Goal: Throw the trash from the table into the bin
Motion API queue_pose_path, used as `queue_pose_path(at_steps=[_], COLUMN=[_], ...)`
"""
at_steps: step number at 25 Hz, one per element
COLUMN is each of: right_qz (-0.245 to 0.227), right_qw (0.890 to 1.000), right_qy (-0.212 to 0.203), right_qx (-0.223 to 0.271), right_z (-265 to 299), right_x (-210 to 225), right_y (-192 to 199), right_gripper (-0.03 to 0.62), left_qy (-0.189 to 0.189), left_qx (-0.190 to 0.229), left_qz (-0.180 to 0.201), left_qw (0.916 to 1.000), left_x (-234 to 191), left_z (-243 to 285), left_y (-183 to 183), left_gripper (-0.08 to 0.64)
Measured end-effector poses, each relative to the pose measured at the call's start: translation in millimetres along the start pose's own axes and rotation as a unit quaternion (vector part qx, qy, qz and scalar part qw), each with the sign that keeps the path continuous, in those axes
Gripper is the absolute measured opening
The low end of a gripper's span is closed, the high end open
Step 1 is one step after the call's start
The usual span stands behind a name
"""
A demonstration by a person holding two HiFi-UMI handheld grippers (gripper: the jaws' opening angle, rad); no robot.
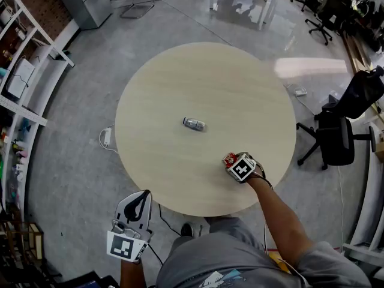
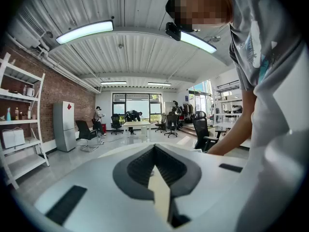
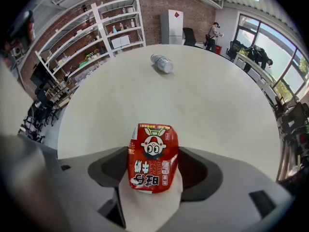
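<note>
A red snack carton (image 3: 153, 156) with a cartoon face sits between the jaws of my right gripper (image 3: 153, 180), which is shut on it. In the head view that right gripper (image 1: 235, 162) points down over the near right edge of the round wooden table (image 1: 180, 83), and the red carton (image 1: 230, 159) shows at its tip. A crushed clear plastic bottle (image 1: 194, 123) lies on its side near the table's middle; the bottle (image 3: 161, 63) is far ahead in the right gripper view. My left gripper (image 1: 139, 198) hangs off the table's near edge, shut and empty (image 2: 157, 178). No bin is visible.
Black office chairs (image 1: 336, 137) stand to the right of the table. White shelving (image 1: 18, 83) lines the left wall, and a white cable (image 1: 107, 138) lies on the floor by the table's left side. More desks and chairs (image 1: 324, 5) stand at the back.
</note>
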State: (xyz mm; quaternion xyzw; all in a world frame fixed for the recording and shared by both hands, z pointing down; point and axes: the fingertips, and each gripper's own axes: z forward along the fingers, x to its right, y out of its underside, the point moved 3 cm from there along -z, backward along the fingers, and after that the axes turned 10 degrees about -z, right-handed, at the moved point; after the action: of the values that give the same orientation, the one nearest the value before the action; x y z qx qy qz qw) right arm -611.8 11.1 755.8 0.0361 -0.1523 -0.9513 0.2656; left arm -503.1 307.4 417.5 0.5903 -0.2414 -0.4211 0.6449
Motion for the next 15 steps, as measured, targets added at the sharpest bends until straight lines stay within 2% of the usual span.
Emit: queue_pose_path(at_steps=[3,7,11,15], right_qz=[0.01,0.031,0.037,0.033], right_qw=[1.0,0.999,0.995,0.984], right_qy=[0.003,0.024,0.057,0.102], right_qx=[0.001,0.031,0.079,0.139], right_z=[-3,-25,-68,-131], right_x=[-12,-32,-58,-94], right_y=[1,-10,-34,-65], right_gripper=[0.331,0.33,0.33,0.33], left_qy=[-0.001,0.001,0.01,0.025], left_qx=[-0.001,0.003,0.021,0.034], left_qz=[-0.002,0.002,0.004,0.012], left_qw=[1.0,1.0,0.9997,0.999], left_x=[0,-1,-1,1], left_z=[-17,-45,-80,-122], left_y=[4,8,8,8], left_gripper=[0.043,0.043,0.043,0.043])
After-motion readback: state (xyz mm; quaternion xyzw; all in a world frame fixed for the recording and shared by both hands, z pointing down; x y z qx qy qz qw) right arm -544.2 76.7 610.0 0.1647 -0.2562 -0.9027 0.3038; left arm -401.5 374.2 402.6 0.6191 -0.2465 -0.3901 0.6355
